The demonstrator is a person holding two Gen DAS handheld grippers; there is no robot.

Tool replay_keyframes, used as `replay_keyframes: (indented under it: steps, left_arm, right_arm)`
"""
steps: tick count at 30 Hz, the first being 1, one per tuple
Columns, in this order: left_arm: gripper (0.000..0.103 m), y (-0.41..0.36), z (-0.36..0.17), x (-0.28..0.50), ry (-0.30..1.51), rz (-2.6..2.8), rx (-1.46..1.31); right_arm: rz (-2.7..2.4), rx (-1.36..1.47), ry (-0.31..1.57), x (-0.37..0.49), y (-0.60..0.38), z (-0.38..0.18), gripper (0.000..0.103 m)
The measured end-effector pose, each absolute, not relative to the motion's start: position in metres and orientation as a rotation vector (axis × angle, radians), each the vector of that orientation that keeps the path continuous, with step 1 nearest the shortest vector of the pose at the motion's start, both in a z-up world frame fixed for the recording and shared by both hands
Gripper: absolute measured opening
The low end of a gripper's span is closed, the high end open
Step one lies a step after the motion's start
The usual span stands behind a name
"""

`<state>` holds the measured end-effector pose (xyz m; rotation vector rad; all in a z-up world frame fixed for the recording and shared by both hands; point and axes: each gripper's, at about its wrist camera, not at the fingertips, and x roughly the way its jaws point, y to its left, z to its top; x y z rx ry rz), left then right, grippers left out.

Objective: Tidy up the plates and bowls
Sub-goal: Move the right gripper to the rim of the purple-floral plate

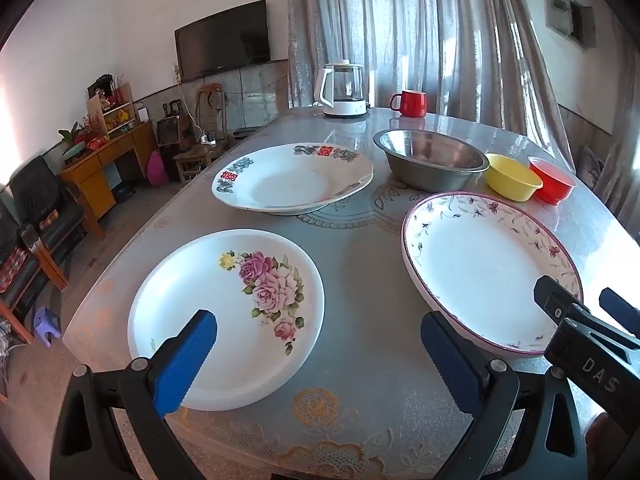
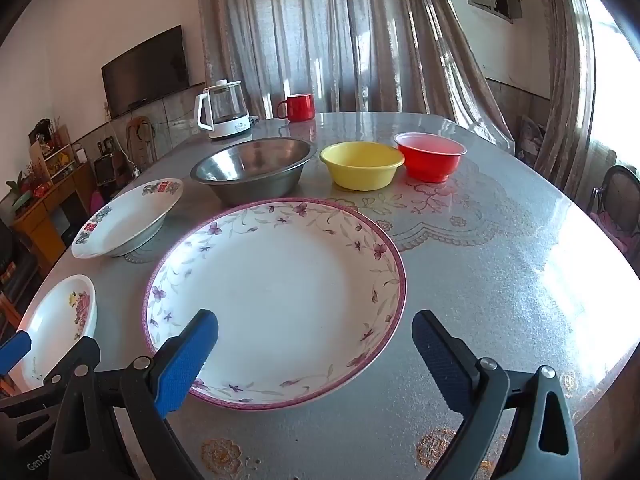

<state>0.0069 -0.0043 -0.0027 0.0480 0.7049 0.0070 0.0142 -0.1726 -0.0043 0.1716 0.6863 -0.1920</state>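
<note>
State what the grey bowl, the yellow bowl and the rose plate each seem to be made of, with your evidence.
Grey bowl: metal, probably stainless steel; brushed sheen with reflections.
Yellow bowl: likely plastic; uniform matte colour, thin rolled rim.
Rose plate: glazed ceramic or possibly melamine; glossy white surface with printed flowers.

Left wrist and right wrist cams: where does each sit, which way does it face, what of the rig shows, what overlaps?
Left wrist: on the left gripper, low at the table's near edge, facing the rose plate; own open fingers and the right gripper show.
Right wrist: on the right gripper, facing the purple-rimmed plate; own open fingers plus a left-gripper fingertip at the left edge.
Shared: both plates, the steel bowl, yellow bowl, red bowl, kettle.
</note>
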Motion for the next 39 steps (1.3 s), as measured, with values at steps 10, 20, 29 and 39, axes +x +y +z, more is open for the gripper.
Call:
replay_keyframes:
  steps: [10, 20, 29, 39]
  left_arm:
    - [0.102, -0.011, -0.003, 0.006, 0.703, -0.004, 0.065]
    - [0.102, -0.016, -0.004, 0.006, 0.711, -0.027, 0.073]
    - [0.102, -0.018, -0.004, 0.008, 0.713, -0.030, 0.081]
    - [0.103, -0.022, -0.002, 0.011, 0.730, -0.073, 0.060]
  right_arm:
    - [-0.197, 0.183, 0.682, 0.014, -0.181, -0.005, 0.099]
    - [-0.228, 0.146, 0.678, 0.015, -0.179, -0.005, 0.099]
    - [-0.232, 0.141, 0.673, 0.014, -0.182, -0.006, 0.099]
    - [-0.247, 0.144, 0.674, 0.015, -0.190, -0.007, 0.099]
